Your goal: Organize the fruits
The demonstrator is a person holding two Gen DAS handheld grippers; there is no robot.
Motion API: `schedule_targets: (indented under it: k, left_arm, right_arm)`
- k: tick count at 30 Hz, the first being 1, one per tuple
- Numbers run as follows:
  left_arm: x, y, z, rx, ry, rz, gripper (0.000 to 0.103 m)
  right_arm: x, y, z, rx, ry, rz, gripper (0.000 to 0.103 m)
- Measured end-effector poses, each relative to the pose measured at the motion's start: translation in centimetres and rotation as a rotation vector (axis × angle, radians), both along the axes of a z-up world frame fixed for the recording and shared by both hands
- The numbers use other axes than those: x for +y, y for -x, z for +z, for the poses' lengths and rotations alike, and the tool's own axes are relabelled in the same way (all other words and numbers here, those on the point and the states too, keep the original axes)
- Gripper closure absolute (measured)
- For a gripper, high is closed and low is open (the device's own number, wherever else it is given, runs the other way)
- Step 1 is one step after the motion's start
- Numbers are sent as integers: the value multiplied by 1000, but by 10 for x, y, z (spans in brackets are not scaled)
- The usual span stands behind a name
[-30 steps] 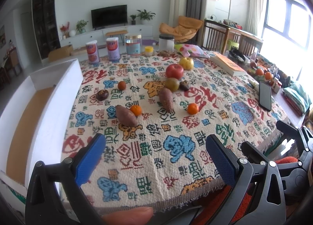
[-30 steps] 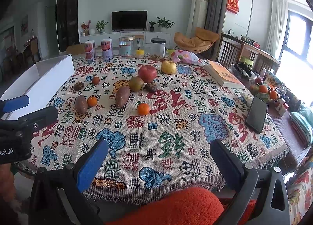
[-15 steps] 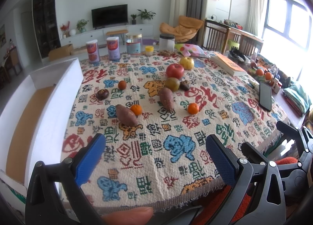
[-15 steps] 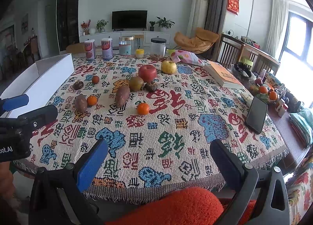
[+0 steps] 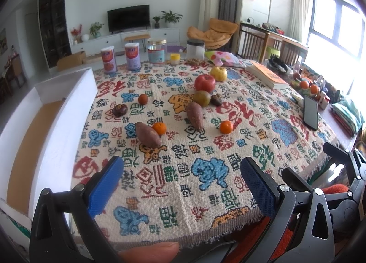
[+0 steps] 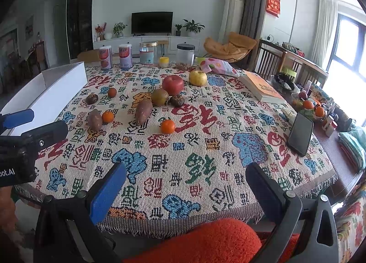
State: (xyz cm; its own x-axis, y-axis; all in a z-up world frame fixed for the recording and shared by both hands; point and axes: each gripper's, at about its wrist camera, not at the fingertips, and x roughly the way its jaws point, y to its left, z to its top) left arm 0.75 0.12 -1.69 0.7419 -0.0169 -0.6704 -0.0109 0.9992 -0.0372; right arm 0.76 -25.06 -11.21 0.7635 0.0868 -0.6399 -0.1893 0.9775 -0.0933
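Fruits lie scattered on the patterned tablecloth [image 5: 205, 171]: a red apple [image 5: 205, 82], a yellow apple [image 5: 219, 73], a green-brown fruit [image 5: 201, 98], two sweet potatoes [image 5: 147, 134] [image 5: 195, 115], and small oranges [image 5: 159, 128] [image 5: 226, 127] [image 5: 143, 99]. A white cardboard box [image 5: 52, 112] stands open at the table's left edge. My left gripper [image 5: 180, 185] is open and empty, above the near table edge. My right gripper [image 6: 185, 189] is open and empty, also at the near edge. The red apple [image 6: 173, 85] and the box [image 6: 49, 93] also show in the right wrist view.
Cans and jars [image 5: 131, 56] stand along the far edge. An orange book [image 5: 266, 74] and a black phone [image 5: 310, 112] lie at the right. More items crowd a side table [image 5: 306, 84] at the right. A dark brown fruit [image 5: 119, 110] lies near the box.
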Motion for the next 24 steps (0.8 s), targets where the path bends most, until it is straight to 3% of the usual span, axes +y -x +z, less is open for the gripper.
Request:
schedule_targets:
  k: [21, 22, 24]
  left_arm:
    - [1, 0, 1, -2, 2, 2, 1]
    - [1, -1, 1, -4, 6, 8, 1]
    - [3, -3, 0, 1, 19, 14, 1]
  right_arm:
    - [0, -1, -2, 7, 11, 12, 0]
    - [1, -3, -1, 8, 50, 29, 0]
    - [-2, -6, 8, -31, 243, 30, 0]
